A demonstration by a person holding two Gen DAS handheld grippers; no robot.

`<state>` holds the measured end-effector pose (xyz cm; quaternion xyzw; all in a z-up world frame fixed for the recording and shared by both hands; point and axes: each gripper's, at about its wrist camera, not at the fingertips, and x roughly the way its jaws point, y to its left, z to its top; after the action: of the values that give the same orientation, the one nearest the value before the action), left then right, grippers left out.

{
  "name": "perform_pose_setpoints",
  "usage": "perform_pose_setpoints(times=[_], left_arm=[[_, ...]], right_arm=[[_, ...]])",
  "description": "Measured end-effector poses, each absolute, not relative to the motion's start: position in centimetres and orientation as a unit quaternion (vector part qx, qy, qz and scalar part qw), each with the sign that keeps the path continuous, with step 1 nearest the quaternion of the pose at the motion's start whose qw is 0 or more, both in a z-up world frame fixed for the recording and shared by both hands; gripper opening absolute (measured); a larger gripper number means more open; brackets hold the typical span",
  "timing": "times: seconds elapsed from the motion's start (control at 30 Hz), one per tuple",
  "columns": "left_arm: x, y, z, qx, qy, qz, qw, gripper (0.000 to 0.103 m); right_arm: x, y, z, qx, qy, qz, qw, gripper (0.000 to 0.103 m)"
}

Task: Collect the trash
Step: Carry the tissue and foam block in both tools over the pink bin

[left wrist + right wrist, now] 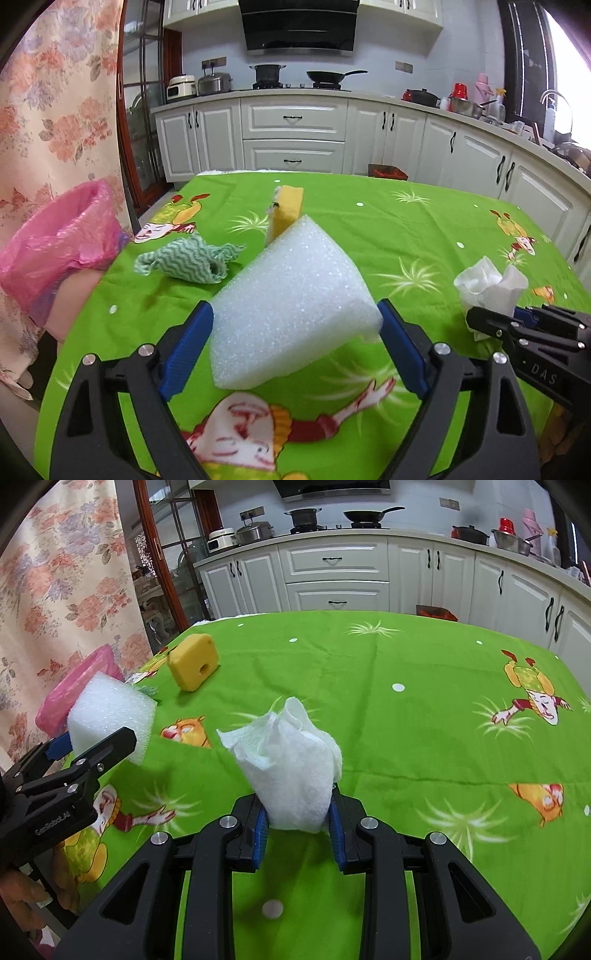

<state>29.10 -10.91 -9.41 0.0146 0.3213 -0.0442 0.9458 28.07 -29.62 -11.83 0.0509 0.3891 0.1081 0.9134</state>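
My left gripper (295, 314) is shut on a white foam block (291, 306), its blue pads pressing both sides. The block hangs tilted above the green tablecloth (388, 221). In the right wrist view the same foam block (110, 716) and left gripper (92, 742) sit at the left, near the pink-lined bin (74, 686). My right gripper (297, 805) is shut on a crumpled white paper towel (291, 768), which sticks up from the pads. The paper towel (487, 280) and right gripper (491, 321) also show at the right of the left wrist view.
A pink-bagged bin (59, 251) stands off the table's left edge by a flowered curtain. A yellow sponge (286, 210) and a crumpled green-and-white cloth (188, 260) lie on the table's far left. White kitchen cabinets (295, 136) run behind the table.
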Motion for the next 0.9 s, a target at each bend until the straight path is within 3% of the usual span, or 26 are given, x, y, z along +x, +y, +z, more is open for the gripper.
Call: perform_pose_setpoints(times=[0.9], left_arm=[[20.4, -4.3, -8.2, 0.031, 0.254, -0.009, 0.967, 0.087]], right_arm=[[23.2, -22.5, -8.6, -0.002, 0.353, 0.164, 0.921, 0.028]])
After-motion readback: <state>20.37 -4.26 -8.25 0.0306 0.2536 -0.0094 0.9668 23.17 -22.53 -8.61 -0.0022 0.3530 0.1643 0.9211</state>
